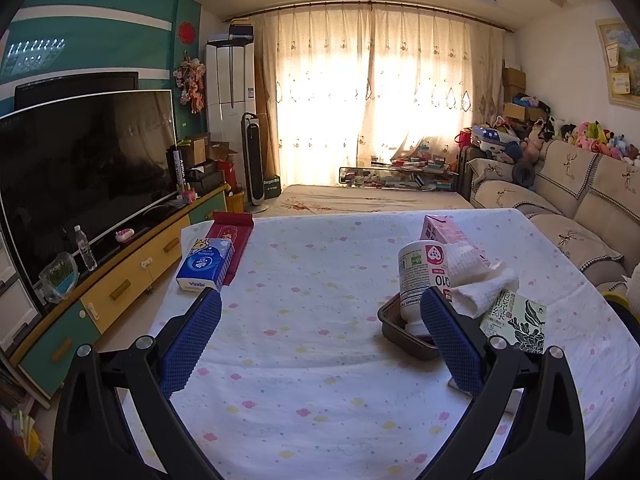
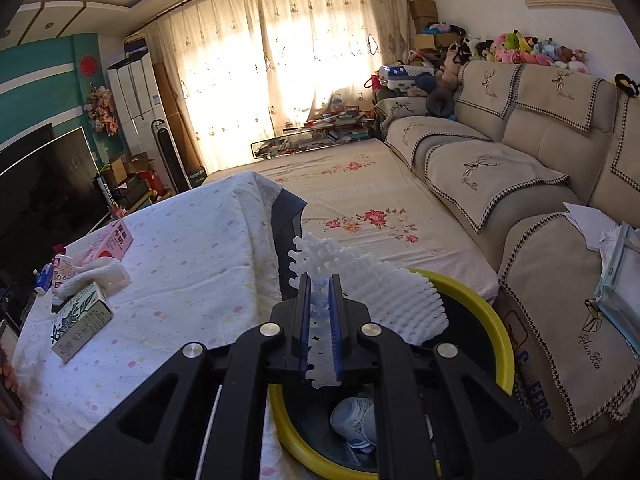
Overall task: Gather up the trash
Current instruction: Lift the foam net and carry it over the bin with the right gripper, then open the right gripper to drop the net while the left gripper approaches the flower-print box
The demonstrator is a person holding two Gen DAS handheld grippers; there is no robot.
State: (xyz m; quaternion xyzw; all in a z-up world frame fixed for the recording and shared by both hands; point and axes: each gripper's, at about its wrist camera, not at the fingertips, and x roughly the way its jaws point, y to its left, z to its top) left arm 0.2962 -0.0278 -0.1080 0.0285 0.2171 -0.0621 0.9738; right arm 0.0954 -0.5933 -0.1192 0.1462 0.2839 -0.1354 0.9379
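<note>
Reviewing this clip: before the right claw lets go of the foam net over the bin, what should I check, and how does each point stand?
1. Right claw shut on foam net: ok.
2. Net above the yellow-rimmed bin: ok.
3. Bin has room; only a cup visible inside: ok.
4. Net fully clear of the rim: cannot tell.
5. Left claw open and holding nothing: ok.
6. Trash remaining on table, such as bottle and green carton: not ok.

Dark television (image 1: 84, 168), beige sofa (image 2: 520, 168), sunlit curtains (image 1: 372, 92), tissue pack (image 1: 205, 265), plush toys (image 2: 520, 46)
</note>
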